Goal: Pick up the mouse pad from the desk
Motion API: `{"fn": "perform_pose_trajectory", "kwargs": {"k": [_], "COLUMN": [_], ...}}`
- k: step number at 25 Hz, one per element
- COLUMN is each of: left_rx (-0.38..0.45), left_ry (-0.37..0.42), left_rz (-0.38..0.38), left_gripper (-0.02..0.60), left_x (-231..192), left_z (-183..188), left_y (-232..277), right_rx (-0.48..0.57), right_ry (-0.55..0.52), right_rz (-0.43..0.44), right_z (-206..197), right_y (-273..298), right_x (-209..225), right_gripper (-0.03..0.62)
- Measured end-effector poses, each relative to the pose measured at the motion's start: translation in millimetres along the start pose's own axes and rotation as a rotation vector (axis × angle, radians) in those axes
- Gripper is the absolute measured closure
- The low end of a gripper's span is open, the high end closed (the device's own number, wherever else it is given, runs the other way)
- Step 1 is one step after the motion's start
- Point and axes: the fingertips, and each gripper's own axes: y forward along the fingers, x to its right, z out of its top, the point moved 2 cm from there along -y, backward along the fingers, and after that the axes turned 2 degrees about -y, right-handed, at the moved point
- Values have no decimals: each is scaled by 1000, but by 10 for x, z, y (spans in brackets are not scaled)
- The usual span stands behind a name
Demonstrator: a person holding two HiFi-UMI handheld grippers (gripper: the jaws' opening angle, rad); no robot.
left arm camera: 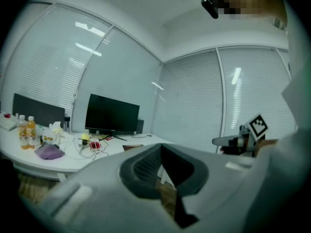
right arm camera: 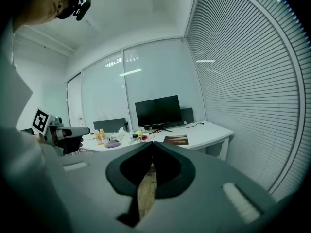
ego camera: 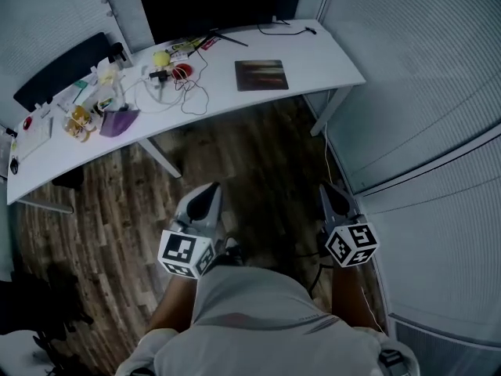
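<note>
Nothing is done yet: the pad (ego camera: 261, 74) lies on the desk (ego camera: 329, 69) in front of the monitor (ego camera: 207, 2), well away from both clenched, empty grippers (ego camera: 208, 197) (ego camera: 334, 196).

An office: in the head view a long white desk (ego camera: 329, 73) sweeps from nine to one o'clock. It carries a dark monitor (ego camera: 207, 5) at twelve and loose cables (ego camera: 196, 94). A black chair (ego camera: 59, 73) stands at ten, slatted blinds (ego camera: 423, 61) cover the walls at two, and wood-plank floor (ego camera: 258, 155) lies below.
</note>
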Motion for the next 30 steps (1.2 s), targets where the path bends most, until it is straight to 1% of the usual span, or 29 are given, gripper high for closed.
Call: {"fn": "perform_pose_trajectory", "kwargs": {"k": [4, 8, 15, 19, 23, 27, 30], "left_rx": [-17, -21, -13, -29, -38, -49, -57], "left_ry": [3, 10, -15, -17, 4, 34, 40], "left_rz": [-32, -39, -20, 7, 51, 108, 138], "left_gripper": [581, 581, 581, 581, 581, 581, 581], "left_x": [-419, -722, -1086, -1253, -1409, -1579, -1592], "left_z": [81, 132, 238, 269, 395, 558, 653], "left_y": [197, 348, 753, 1098, 1609, 2195, 2651], "right_rx": [-4, -23, -25, -33, -23, -12, -20], "right_ry": [-23, -33, -37, -22, -14, 1, 17], "right_rz": [-9, -10, 0, 42, 84, 112, 124], "right_z": [150, 205, 388, 432, 596, 788, 865], "right_y": [478, 817, 1388, 1822, 2318, 2761, 3017], "right_x": [-162, -228, -20, 167, 567, 1086, 1529], "right_gripper": [588, 588, 588, 588, 588, 588, 588]}}
